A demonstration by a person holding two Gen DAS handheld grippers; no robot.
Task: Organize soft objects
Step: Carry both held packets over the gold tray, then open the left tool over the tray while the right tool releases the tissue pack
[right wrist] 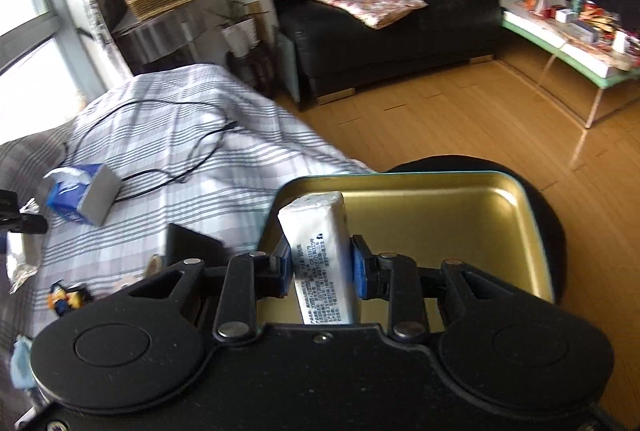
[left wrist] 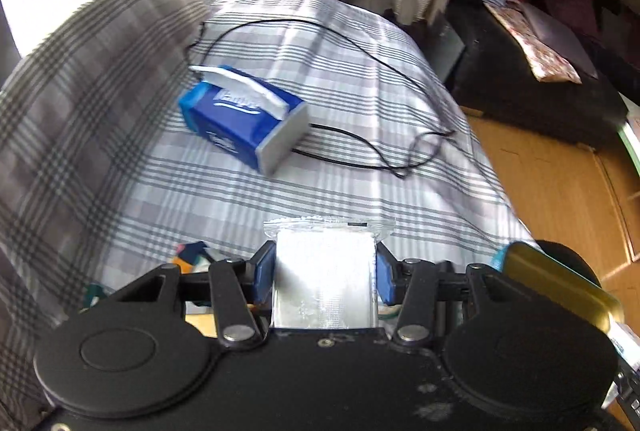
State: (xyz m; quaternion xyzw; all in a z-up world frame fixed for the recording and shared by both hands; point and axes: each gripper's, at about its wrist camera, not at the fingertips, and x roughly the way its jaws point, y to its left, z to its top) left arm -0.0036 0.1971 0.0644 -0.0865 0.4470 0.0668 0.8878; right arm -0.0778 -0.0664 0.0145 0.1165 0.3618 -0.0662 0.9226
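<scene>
In the left wrist view my left gripper [left wrist: 325, 273] is shut on a white tissue pack in clear wrap [left wrist: 326, 243], its blue pads pressing both sides, above the plaid bed cover [left wrist: 280, 199]. A blue tissue box [left wrist: 236, 119] lies further out on the cover. In the right wrist view my right gripper [right wrist: 321, 267] is shut on a second white tissue pack with printed text [right wrist: 316, 223], held over the left part of an open gold tin [right wrist: 440, 215]. That tin's edge [left wrist: 556, 279] also shows at the right of the left wrist view.
The tin rests on a round black stool [right wrist: 548, 215] beside the bed. A black cable [left wrist: 360, 51] loops across the cover behind the tissue box [right wrist: 80, 195]. Small colourful items [right wrist: 66, 297] lie near the bed's front. A dark sofa [right wrist: 400, 31] and a cluttered low table [right wrist: 560, 43] stand across the wooden floor.
</scene>
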